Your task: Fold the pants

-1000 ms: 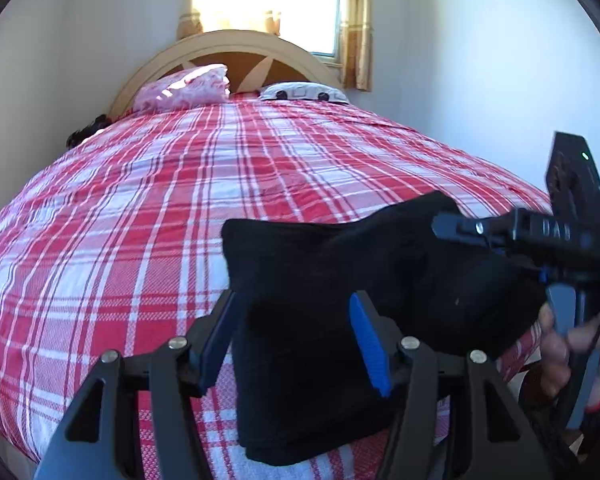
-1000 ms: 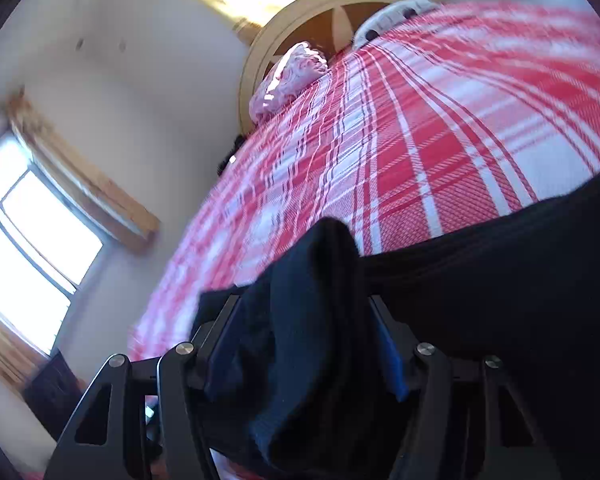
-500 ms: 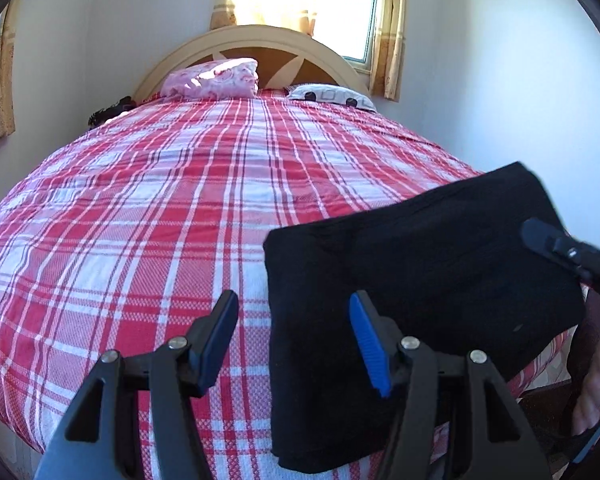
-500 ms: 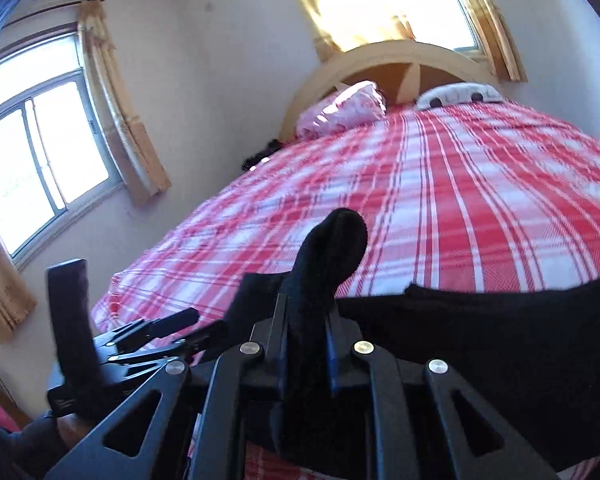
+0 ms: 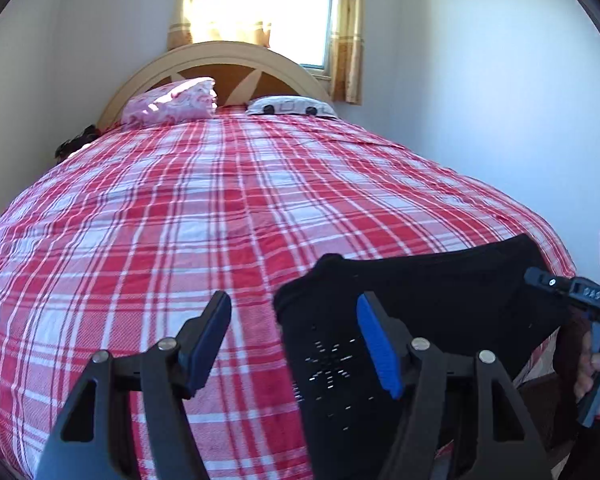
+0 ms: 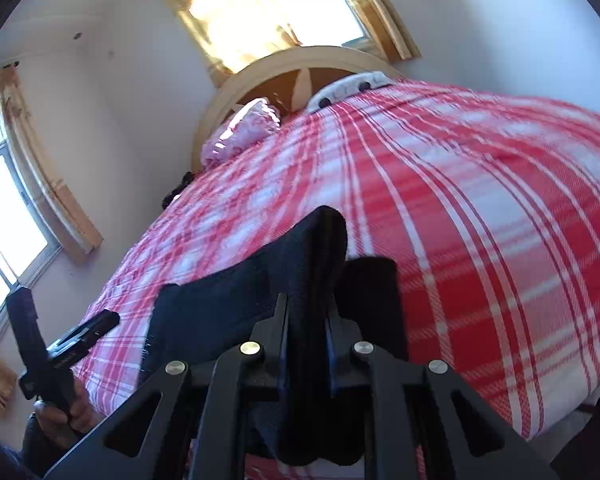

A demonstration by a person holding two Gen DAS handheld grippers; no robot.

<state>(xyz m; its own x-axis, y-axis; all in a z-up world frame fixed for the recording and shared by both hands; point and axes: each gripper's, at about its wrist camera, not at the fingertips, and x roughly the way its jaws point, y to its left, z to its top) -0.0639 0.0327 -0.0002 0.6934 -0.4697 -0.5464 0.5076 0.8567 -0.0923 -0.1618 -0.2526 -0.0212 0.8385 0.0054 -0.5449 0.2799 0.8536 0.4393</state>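
The black pants [image 5: 420, 300] lie folded into a compact block on the red plaid bed [image 5: 220, 220], near its front right corner. My left gripper [image 5: 296, 340] is open and empty; its right finger hovers over the pants' left part and its left finger over the bedspread. My right gripper [image 6: 306, 320] is shut on a fold of the black pants [image 6: 312, 256], which sticks up between its fingers. The right gripper also shows at the right edge of the left wrist view [image 5: 568, 286]. The left gripper shows at the lower left of the right wrist view [image 6: 80, 336].
The plaid bedspread covers the whole bed. A pink pillow [image 5: 172, 100] and a white pillow [image 5: 290, 106] lie against the wooden headboard [image 5: 220, 64]. A white wall [image 5: 500, 100] runs along the right side. Curtained windows are behind the headboard and on the left wall [image 6: 4, 200].
The left gripper has drawn back and left from the pants, still open. The right gripper stays shut on the pants' fold and has tilted; the folded block has shifted right.
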